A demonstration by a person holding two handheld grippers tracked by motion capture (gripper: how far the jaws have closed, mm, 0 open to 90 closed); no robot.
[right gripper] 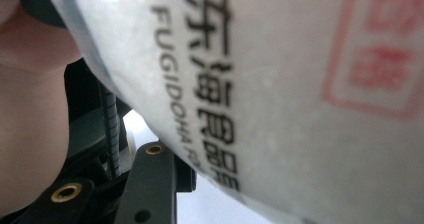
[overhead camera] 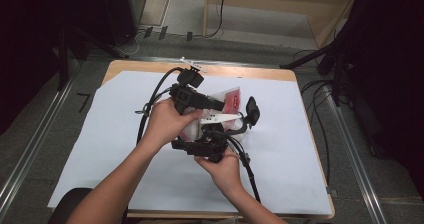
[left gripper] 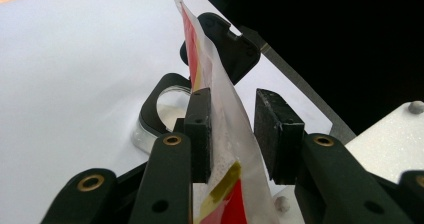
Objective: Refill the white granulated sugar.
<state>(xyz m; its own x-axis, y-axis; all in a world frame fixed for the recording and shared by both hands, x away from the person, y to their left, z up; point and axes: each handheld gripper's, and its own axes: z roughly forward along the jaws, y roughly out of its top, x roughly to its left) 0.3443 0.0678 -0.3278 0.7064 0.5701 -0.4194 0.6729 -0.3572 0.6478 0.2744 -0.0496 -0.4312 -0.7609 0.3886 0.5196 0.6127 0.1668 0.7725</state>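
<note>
Between the jaws of the left gripper (left gripper: pixel 232 134) stands a thin plastic pouch (left gripper: pixel 220 104), edge-on in the left gripper view. Its long axis runs from 6 o'clock up toward 11 o'clock, straight along the jaw line. The left pad (left gripper: pixel 200 134) lies against the film; the right pad (left gripper: pixel 272 134) stands just clear of it, so the jaws are spread partway around the pouch and do not pinch it.

Beyond the pouch, at 12 o'clock in that view, a black magnifying glass (left gripper: pixel 167 104) lies on the white sheet (left gripper: pixel 60 59) covering the table.

The right gripper (overhead camera: pixel 212 144) sits at 6 o'clock of the pouch in the high view, the left gripper at 10 o'clock. In the right gripper view the printed face of the pouch (right gripper: pixel 280 84) lies across the lens, very close, above the one visible jaw. Whether the right jaws pinch the film cannot be told.

Judgement: the pouch is held up between both hands, just above the sheet, near the table's centre. The left gripper is the better aligned; closing its free pad toward 9 o'clock would secure the film.
</note>
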